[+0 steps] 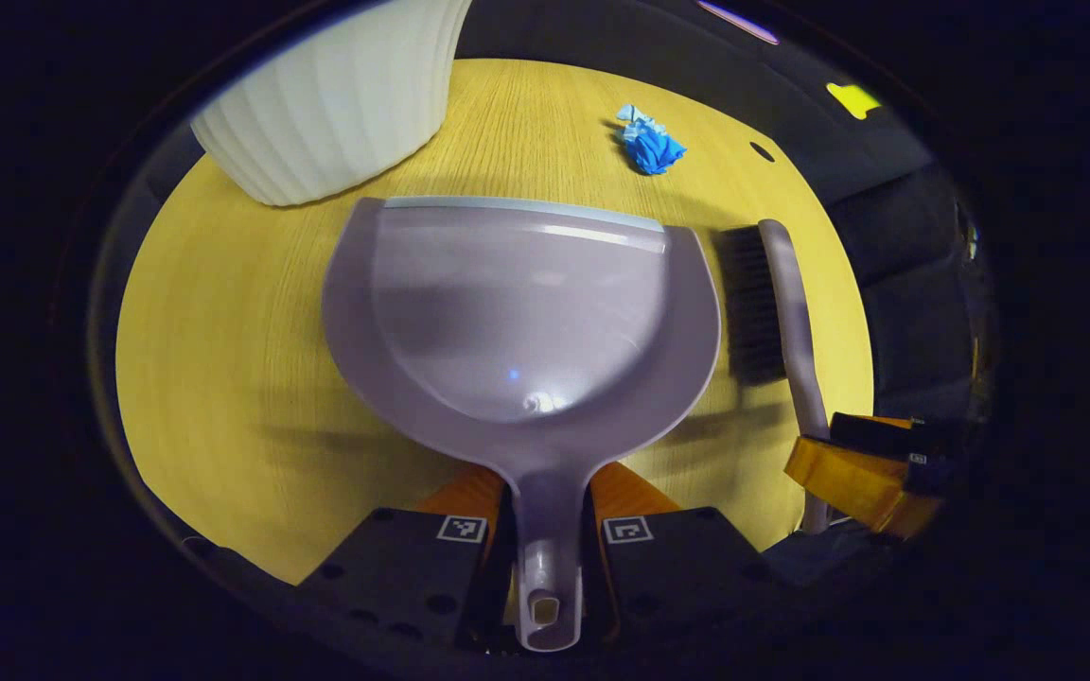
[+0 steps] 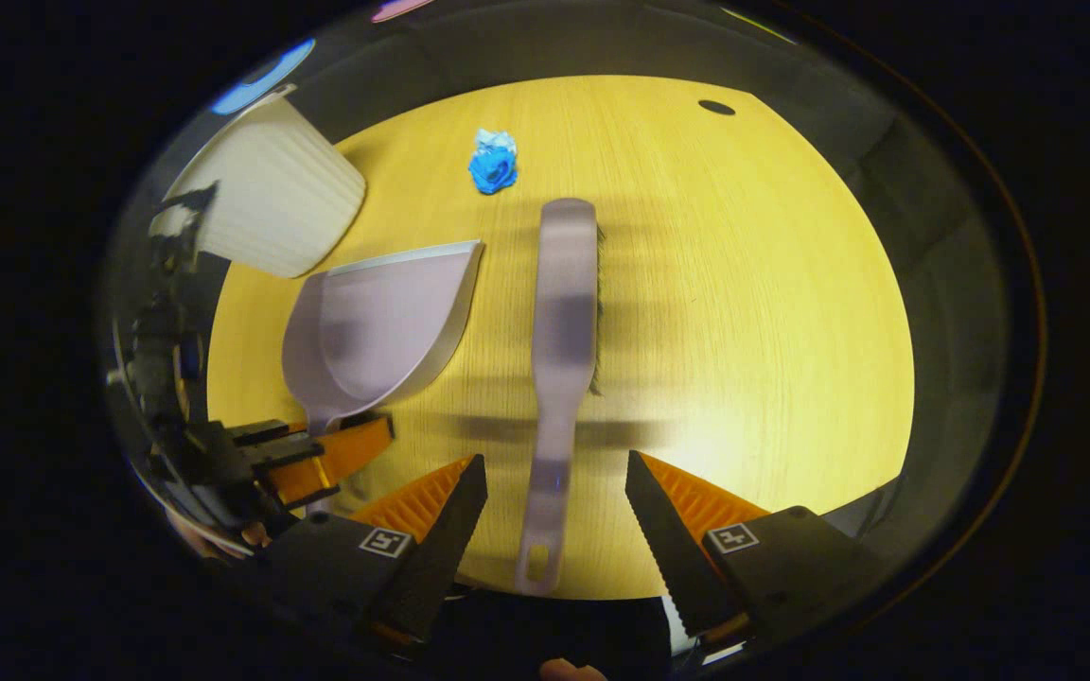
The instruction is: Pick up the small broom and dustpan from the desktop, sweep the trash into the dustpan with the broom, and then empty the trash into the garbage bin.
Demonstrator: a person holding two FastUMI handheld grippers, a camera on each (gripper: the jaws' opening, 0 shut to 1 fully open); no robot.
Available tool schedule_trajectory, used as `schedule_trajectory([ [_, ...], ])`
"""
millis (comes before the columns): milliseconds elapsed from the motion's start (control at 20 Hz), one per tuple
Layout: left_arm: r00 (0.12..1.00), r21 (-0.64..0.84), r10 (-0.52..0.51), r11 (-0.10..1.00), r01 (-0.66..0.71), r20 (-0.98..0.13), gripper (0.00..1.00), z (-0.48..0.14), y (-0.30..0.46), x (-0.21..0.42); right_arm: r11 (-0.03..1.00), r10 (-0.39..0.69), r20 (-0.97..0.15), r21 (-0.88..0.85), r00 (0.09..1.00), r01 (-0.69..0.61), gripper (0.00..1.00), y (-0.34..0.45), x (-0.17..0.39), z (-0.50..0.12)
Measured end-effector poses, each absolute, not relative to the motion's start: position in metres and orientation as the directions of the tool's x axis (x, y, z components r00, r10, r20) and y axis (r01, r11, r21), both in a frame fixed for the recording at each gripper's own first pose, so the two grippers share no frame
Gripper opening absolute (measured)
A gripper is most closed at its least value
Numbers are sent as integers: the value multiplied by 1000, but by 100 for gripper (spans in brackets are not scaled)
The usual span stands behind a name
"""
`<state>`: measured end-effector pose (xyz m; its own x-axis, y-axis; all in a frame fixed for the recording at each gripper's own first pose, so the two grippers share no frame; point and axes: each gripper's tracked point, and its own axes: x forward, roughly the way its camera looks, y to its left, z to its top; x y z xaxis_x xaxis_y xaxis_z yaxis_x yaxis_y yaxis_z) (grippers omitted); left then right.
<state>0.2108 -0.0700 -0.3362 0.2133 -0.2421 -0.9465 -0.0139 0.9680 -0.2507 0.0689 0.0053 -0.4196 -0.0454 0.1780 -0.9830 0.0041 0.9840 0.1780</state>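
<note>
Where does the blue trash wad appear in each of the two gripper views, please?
Left gripper view: the wad lies on the desk upper right of centre, beyond the dustpan lip and past the broom tip.
Right gripper view: the wad lies upper left of centre, just beyond the broom head, right of the bin.
Shared landmark: the white ribbed bin, to the left of the wad in both.

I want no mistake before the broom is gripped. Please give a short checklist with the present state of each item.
1. Left gripper shut on dustpan handle: ok.
2. Right gripper open around the broom handle: ok.
3. Right fingers pressing the handle: not ok, gaps on both sides.
4. Blue trash lying free on the desktop: ok.
5. White bin open to receive the trash: cannot tell.
</note>
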Motion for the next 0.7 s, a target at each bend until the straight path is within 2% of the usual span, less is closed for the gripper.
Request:
schedule_trajectory([
  [50, 228, -272, -262, 962, -15, -938, 29, -336, -70, 212, 986, 164, -983, 163, -79, 22, 97, 5, 67, -423],
  [150, 232, -336, -322, 941, -23, -918, 29, -335, -72, 210, 992, 124, -988, 120, -96, 50, 97, 9, 75, -438],
  [200, 225, -368, -352, 929, -30, -909, 29, -335, -73, 211, 995, 101, -991, 99, -84, 29, 95, 10, 81, -444],
  [300, 211, -403, -386, 915, -38, -898, 29, -335, -75, 211, 998, 61, -990, 61, -126, 3, 94, 10, 78, -457],
  [350, 206, -406, -390, 913, -38, -898, 29, -335, -76, 212, 998, 69, -985, 69, -155, 5, 86, 15, 75, -462],
  [400, 201, -405, -391, 914, -34, -898, 29, -335, -76, 212, 998, 57, -982, 58, -178, 0, 91, 15, 74, -465],
  [450, 197, -403, -391, 915, -25, -899, 29, -334, -76, 212, 999, 42, -984, 43, -171, -5, 84, 14, 77, -469],
  [550, 188, -396, -388, 918, -8, -902, 29, -334, -75, 213, 999, 46, -985, 44, -169, 12, 82, 16, 82, -474],
  [700, 176, -377, -375, 926, 24, -910, 28, -334, -76, 216, 998, 42, -983, 33, -180, 51, 63, 7, 91, -472],
])
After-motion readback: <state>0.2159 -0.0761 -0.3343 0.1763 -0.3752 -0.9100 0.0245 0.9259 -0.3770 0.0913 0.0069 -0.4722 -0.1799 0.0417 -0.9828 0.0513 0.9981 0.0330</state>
